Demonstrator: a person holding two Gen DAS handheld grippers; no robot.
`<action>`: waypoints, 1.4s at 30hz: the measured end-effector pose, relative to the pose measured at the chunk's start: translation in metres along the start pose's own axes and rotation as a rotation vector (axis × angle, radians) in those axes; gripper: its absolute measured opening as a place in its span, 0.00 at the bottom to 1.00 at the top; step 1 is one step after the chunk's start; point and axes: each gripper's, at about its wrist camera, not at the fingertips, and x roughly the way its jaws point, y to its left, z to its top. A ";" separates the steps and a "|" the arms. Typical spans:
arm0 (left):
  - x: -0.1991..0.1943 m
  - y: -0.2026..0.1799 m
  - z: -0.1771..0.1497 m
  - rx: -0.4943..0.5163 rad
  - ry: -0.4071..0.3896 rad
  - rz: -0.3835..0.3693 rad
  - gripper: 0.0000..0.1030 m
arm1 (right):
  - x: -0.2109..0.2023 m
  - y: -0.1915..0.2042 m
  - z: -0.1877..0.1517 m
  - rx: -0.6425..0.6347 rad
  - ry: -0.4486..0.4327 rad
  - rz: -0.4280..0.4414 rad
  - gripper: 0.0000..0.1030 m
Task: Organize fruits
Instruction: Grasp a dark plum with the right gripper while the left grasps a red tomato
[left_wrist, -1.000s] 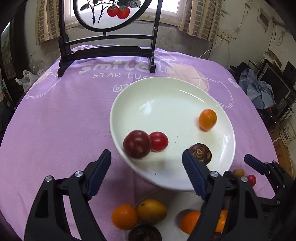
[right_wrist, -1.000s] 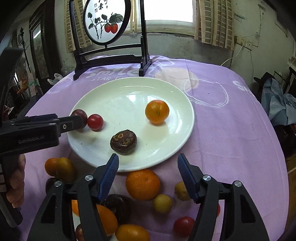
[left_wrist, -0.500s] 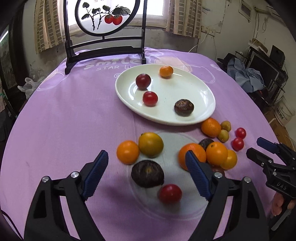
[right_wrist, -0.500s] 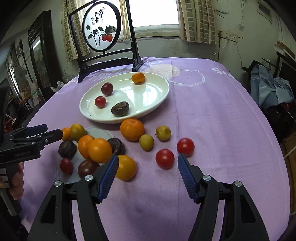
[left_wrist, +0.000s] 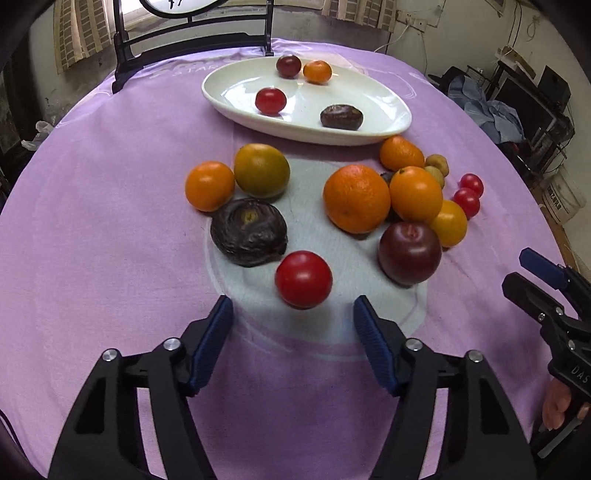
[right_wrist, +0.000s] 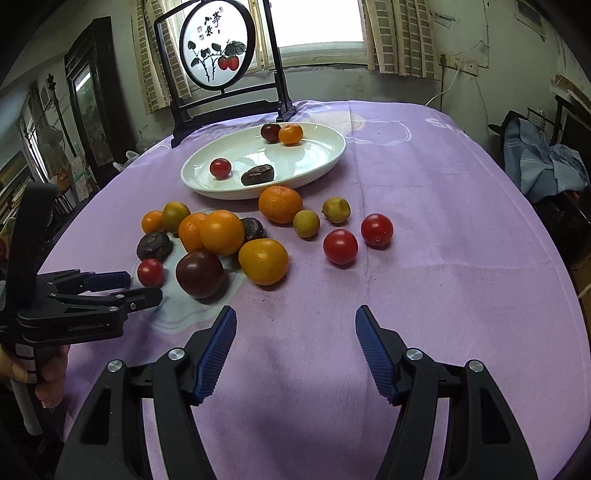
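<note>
A white plate at the far side of the purple table holds a dark plum, a small orange, a red tomato and a dark wrinkled fruit. Several loose fruits lie in front of it: oranges, a dark plum, a wrinkled dark fruit, small yellow fruits and red tomatoes. My left gripper is open and empty, just short of a red tomato. My right gripper is open and empty, over bare cloth short of the fruits.
A black stand with a round painted screen stands behind the plate. The table edge curves away at the right, with clutter and a blue cloth beyond. Each gripper shows at the side of the other's view.
Both grippers have pulled back from the plate toward the near side of the table. The left one has since dropped closer to the red tomato. Both stay open.
</note>
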 end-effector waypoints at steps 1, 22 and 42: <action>0.000 -0.002 0.001 0.005 -0.009 0.015 0.61 | -0.001 -0.001 -0.001 0.000 -0.001 0.005 0.66; -0.018 0.009 0.003 0.041 -0.077 0.042 0.28 | 0.028 0.053 -0.001 -0.102 0.125 0.157 0.66; -0.040 0.044 0.021 0.002 -0.114 0.013 0.28 | 0.051 0.074 0.035 -0.140 0.148 0.122 0.38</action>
